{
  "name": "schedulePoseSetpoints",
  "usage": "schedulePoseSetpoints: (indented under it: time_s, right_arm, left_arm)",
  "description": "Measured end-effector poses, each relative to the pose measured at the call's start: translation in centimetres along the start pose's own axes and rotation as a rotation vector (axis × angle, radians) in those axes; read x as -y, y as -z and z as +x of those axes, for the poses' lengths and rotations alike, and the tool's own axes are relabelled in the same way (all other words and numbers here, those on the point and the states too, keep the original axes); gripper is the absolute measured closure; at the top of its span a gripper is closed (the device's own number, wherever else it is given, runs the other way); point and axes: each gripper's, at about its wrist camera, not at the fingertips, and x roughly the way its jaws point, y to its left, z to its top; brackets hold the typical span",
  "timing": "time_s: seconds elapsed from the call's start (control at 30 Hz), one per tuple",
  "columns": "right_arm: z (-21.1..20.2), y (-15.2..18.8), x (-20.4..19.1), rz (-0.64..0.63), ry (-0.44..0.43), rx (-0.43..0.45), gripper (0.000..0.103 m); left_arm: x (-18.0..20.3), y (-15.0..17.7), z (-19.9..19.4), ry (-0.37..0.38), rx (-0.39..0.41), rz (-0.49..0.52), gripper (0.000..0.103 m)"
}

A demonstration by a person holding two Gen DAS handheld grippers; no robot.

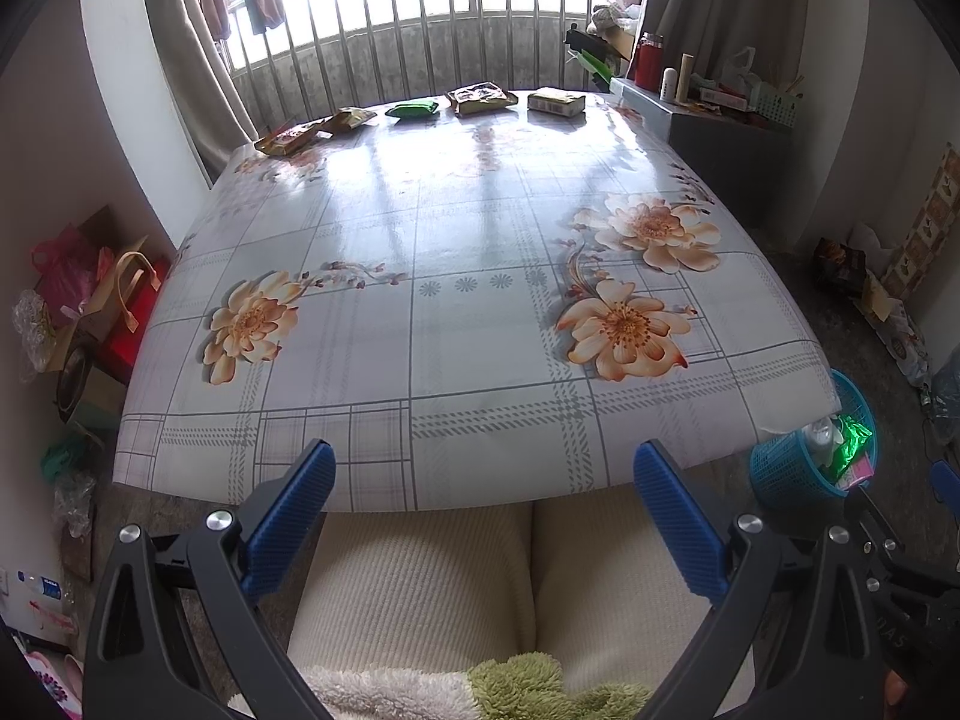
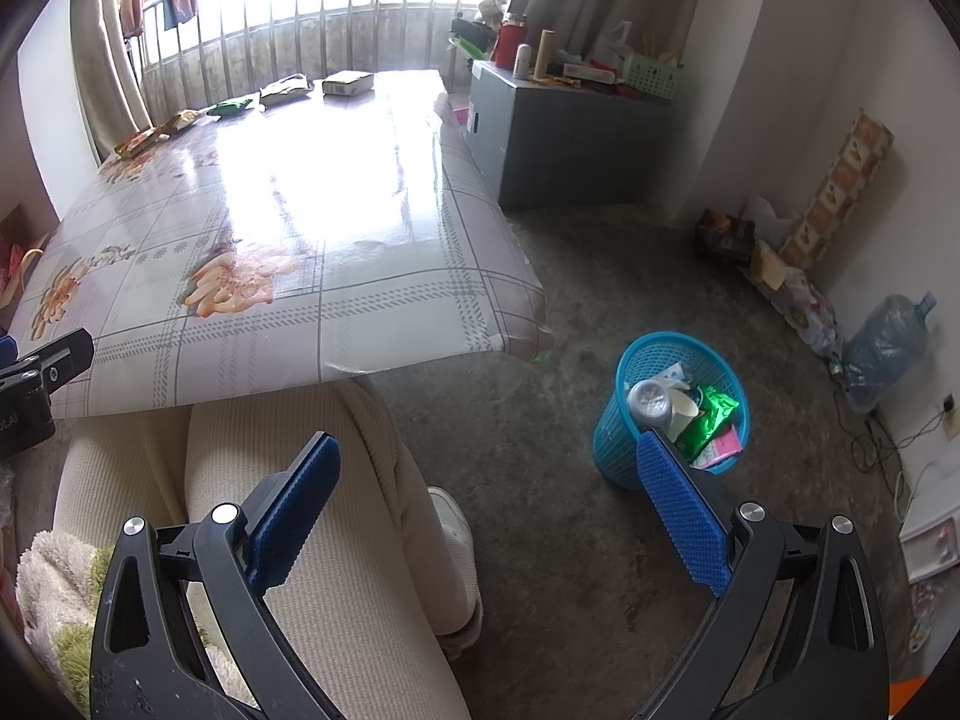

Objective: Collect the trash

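Trash lies in two places: a row of snack packets at the far edge of the bench (image 1: 480, 312), and a blue mesh wastebasket (image 2: 624, 450) standing on the concrete floor just off the bench's near right corner. The row holds a red-and-yellow wrapper (image 1: 288, 138), a brown packet (image 1: 351, 119), a green packet (image 1: 411, 108), a clear-fronted packet (image 1: 482, 97) and a yellowish carton (image 1: 556, 101); their printing is too small to read. Inside the wastebasket are a white plastic bottle (image 2: 648, 399), crumpled white paper, a shiny green foil wrapper (image 2: 711, 414) and a pink slip. The left gripper (image 1: 483, 462) hangs over the bench's near edge, its blue fingers (image 1: 294, 516) spread wide with nothing between them. The right gripper (image 2: 489, 456) is above the floor beside the person's cream trousers, fingers (image 2: 684, 516) likewise spread apart and empty, the right one overlapping the wastebasket's rim in the right wrist view. A grey cabinet (image 2: 564, 138) cluttered with a red flask stands past the bench.
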Motion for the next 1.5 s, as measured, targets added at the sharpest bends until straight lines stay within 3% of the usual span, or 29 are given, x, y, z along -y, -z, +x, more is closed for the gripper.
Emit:
schedulePoseSetpoints:
  time_s: [1.5]
  right_arm:
    - [0.15, -0.01, -0.58, 0.000, -0.009, 0.001, 0.008]
  left_arm:
    - [-0.27, 0.28, 0.15, -0.002, -0.008, 0.000, 0.006]
